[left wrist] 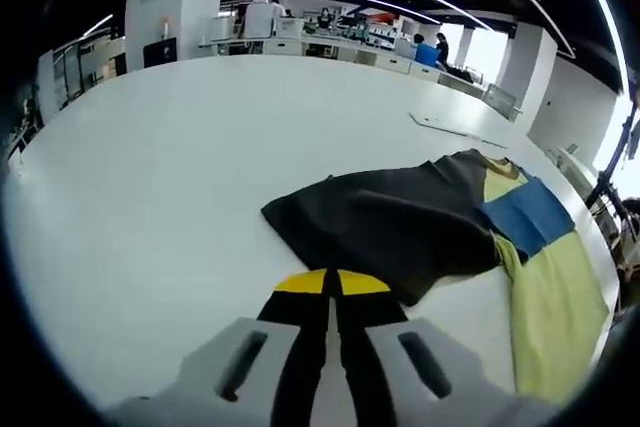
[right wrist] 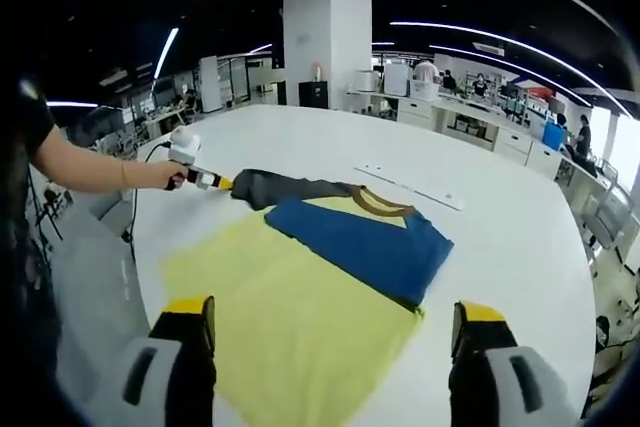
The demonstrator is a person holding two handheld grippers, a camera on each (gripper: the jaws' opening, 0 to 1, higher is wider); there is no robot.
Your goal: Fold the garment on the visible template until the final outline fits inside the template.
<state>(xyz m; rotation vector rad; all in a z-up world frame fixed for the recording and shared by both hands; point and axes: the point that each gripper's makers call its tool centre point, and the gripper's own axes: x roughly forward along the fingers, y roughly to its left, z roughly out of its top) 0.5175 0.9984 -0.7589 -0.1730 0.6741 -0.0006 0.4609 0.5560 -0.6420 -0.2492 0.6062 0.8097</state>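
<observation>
Ahead of the right gripper's [right wrist: 332, 332] released jaws lies the garment [right wrist: 340, 237]; left gripper's [left wrist: 330, 283] jaws clenched.

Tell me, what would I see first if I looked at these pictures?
First, the bright garment lying on the big white table: a blue part folded over a yellow part, with a dark sleeve stretching away. The left hand-held gripper sits at the sleeve's tip, its yellow-tipped jaws shut, though whether it pinches the cloth is hard to tell. The right hand-held gripper hovers wide open over the yellow part.
</observation>
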